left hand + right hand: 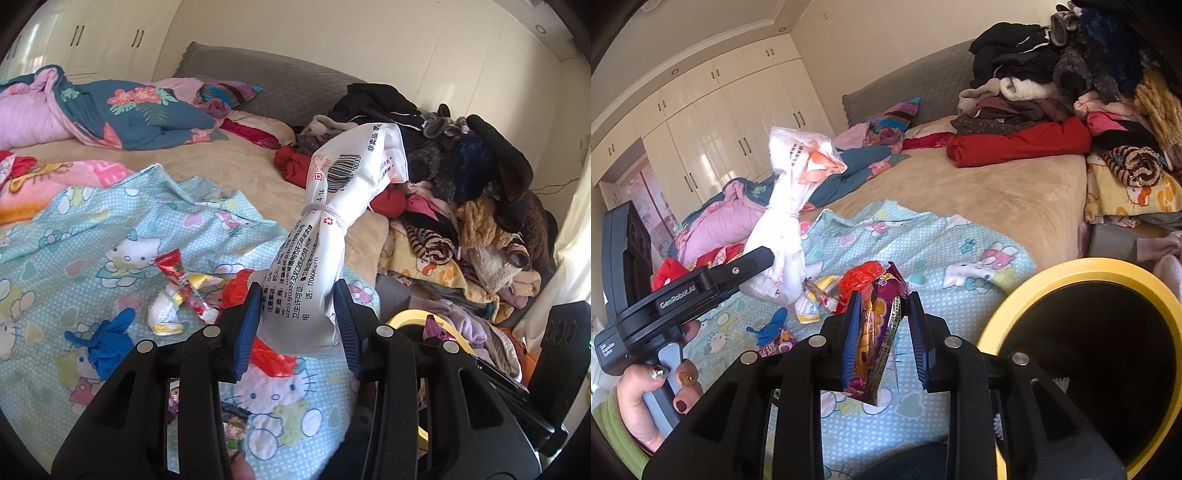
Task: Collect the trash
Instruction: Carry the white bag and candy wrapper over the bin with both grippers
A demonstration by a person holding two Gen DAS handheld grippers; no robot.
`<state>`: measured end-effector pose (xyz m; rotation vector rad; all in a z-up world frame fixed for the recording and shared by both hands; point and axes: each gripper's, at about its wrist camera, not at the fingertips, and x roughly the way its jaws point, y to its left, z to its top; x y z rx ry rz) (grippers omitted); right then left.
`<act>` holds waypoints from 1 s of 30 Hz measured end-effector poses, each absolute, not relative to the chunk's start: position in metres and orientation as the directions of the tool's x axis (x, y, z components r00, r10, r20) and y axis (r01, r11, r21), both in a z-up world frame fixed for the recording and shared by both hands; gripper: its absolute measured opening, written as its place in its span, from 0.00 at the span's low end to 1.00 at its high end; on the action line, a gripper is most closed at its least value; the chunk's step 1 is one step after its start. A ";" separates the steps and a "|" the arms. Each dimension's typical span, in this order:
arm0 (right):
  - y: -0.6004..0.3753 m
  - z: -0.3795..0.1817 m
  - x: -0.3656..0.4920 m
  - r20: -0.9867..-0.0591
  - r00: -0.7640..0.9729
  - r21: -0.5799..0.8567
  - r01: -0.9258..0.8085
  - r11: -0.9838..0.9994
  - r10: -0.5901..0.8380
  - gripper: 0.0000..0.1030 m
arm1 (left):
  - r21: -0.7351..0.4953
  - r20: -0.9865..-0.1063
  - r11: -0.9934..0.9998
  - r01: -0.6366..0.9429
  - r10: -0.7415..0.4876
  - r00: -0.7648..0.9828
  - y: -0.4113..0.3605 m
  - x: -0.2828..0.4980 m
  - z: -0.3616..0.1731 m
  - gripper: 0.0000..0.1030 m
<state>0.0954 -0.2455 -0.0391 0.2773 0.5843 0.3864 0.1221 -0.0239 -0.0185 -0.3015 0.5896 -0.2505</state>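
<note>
Bed [229,162] ahead of both claws, sheet [923,236] spread under them. Bin [1082,269] sits just right of the right claw [881,332], mouth open. Left claw [297,317] is clamped partway on a white bag [332,229], tied in the middle, held up off the sheet. Right claw is pinched narrow on a snack wrapper [877,339], also lifted. Next, I reckon: swing the wrapper over the bin rim before letting go, then bring the bag across w/o snagging it. More scraps below the claws: red wrapper [184,291], blue glove [107,339], still to collect.
</note>
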 end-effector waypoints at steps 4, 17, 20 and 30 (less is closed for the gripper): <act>-0.259 -0.034 0.091 -0.474 0.778 0.360 -0.256 0.897 0.412 0.24 | -0.344 -0.499 0.924 0.166 -0.329 0.801 -0.034 0.119 -0.016 0.31; -0.314 -0.027 0.087 -0.461 0.825 0.377 -0.150 0.914 0.326 0.24 | -0.329 -0.491 0.915 0.233 -0.376 0.785 -0.062 0.111 -0.010 0.31; -0.326 -0.027 0.088 -0.461 0.832 0.384 -0.128 0.915 0.309 0.24 | -0.322 -0.489 0.913 0.251 -0.388 0.781 -0.070 0.109 -0.008 0.31; -0.355 -0.031 0.087 -0.465 0.845 0.401 -0.064 0.914 0.264 0.24 | -0.307 -0.497 0.900 0.308 -0.428 0.755 -0.098 0.104 -0.007 0.31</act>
